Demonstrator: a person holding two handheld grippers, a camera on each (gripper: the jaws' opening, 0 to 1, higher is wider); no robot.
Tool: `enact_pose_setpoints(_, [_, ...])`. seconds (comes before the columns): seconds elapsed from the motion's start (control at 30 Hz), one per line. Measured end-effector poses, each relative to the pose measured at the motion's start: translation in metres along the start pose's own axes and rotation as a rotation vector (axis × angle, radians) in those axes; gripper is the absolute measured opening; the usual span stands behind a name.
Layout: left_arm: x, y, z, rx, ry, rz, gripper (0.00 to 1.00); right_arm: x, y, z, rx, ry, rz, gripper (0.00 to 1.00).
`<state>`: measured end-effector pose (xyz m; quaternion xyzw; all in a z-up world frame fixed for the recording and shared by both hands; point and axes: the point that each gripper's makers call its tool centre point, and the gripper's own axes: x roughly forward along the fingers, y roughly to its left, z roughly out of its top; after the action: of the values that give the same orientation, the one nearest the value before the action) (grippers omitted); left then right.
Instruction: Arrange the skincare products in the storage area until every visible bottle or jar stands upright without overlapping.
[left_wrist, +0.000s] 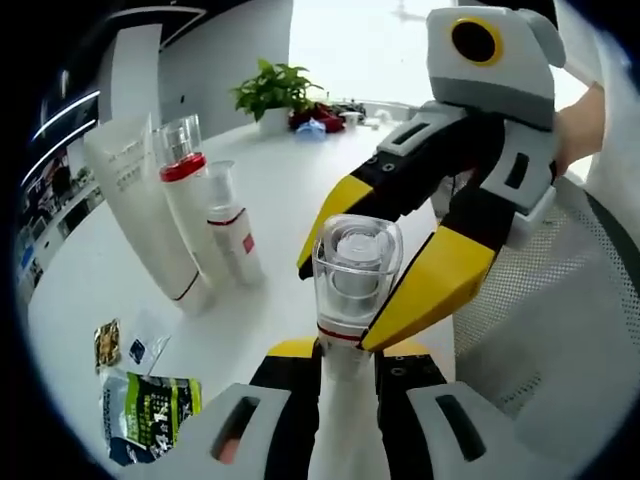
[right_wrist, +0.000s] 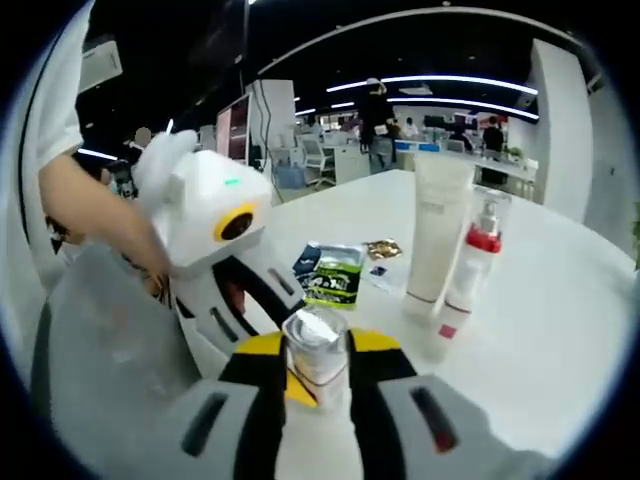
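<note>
Three skincare containers stand upright in a tight cluster on the round white surface (left_wrist: 290, 190): one tall, flat, matte white tube (left_wrist: 140, 205) resting on its cap, one slim white pump bottle (left_wrist: 190, 205) with a red collar and a clear cap, and one shorter white bottle (left_wrist: 232, 235) with a red band, just beside it. A fourth, a white bottle with a clear faceted cap (left_wrist: 355, 262), is held off the surface between both claws, its long axis running away from the left gripper view's camera, cap end farthest. The left claw (left_wrist: 345, 375), black with yellow tips, is closed around the bottle's white body below the cap. The right claw (left_wrist: 385, 265), coming in from above, has its two yellow tips pressed against either side of the clear cap; in the right gripper view that cap (right_wrist: 316, 345) sits pinched between the right claw's jaws. Two flat foil sachets lie on the surface: one glossy green-and-black sachet (left_wrist: 150, 410) and one small gold sachet (left_wrist: 107, 343). One potted green plant (left_wrist: 272, 92) stands at the far edge.
</note>
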<state>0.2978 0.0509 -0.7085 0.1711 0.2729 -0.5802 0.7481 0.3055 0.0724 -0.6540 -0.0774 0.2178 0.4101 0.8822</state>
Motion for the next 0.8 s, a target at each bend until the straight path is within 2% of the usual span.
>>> enact_pose_setpoints(0.23, [0.004,0.006,0.004,0.014,0.0,-0.02,0.17,0.0,-0.007,-0.001,0.023,-0.003,-0.015,0.29])
enact_pose_setpoints(0.47, [0.007,0.015,0.008,0.029,0.001,-0.034,0.17,-0.007,-0.018,-0.002,0.038,-0.008,-0.031,0.38])
enact_pose_setpoints(0.67, [0.01,0.032,0.012,0.031,-0.006,-0.031,0.17,-0.017,-0.027,-0.008,0.081,-0.008,-0.051,0.5])
enact_pose_setpoints(0.8, [0.012,0.048,0.015,0.025,-0.016,-0.022,0.17,-0.023,-0.031,-0.014,0.099,0.01,-0.064,0.52])
